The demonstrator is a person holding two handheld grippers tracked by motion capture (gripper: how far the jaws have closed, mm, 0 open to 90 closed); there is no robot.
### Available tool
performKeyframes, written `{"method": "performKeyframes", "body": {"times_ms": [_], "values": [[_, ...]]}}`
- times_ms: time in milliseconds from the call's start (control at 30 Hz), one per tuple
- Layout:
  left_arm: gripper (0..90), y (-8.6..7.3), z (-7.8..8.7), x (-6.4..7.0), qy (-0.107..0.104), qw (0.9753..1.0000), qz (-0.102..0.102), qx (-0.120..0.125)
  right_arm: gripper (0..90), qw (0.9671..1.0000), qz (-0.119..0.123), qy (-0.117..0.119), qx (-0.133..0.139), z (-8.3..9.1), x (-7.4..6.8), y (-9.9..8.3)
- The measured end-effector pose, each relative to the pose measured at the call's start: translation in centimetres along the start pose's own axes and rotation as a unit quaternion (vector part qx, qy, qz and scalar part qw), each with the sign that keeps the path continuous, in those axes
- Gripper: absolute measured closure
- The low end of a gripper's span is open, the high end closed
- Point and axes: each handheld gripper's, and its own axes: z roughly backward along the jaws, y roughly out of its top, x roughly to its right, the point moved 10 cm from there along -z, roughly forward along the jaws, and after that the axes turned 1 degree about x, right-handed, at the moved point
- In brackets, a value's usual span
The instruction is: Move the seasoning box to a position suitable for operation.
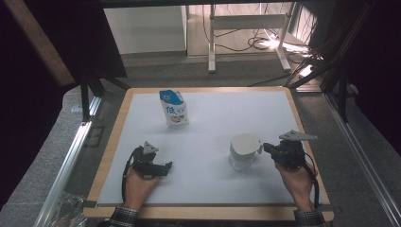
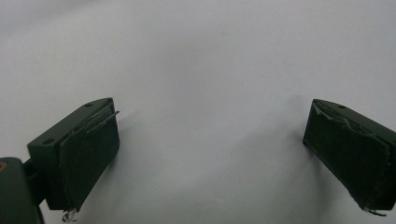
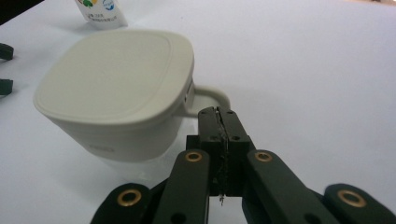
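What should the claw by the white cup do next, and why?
Probably lift the white cup gently by its handle. The right claw looks shut on that handle, the lid is on, and the left claw waits open over bare table, so nothing blocks a small raise.

Jug (image 1: 244,150): cream-white lid and handle, clear lower body. Carton (image 1: 174,109): white with blue top, blue characters, small multicolour print near the base. Both grippers, left (image 1: 166,167) and right (image 1: 265,147), are black with brass-coloured rivets and grey top plates; table (image 1: 222,118) is a white sheet with a light wood rim; sleeves (image 1: 124,216) are dark-and-white plaid.
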Motion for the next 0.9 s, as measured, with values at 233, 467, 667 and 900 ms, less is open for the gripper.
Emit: {"method": "performKeyframes", "body": {"times_ms": [233, 467, 667, 900], "values": [[3.3, 0.0, 0.0, 0.0, 0.0, 1.0, 0.0, 0.0, 89.8, 0.9999, 0.013, 0.008, 0.008, 0.4, -0.6, 1.9], [3.3, 0.0, 0.0, 0.0, 0.0, 1.0, 0.003, 0.003, 89.8, 0.9995, 0.023, 0.02, 0.013, 0.2, -1.2, 3.3], [3.3, 0.1, 0.0, 0.0, 0.0, 1.0, 0.001, 0.003, 89.8, 0.9991, 0.034, 0.024, 0.008, -0.5, -1.6, 3.7], [3.3, 0.1, 0.0, 0.0, 0.0, 1.0, 0.001, 0.003, 89.8, 0.9988, 0.04, 0.028, 0.008, -1.0, -1.6, 3.7]]}}
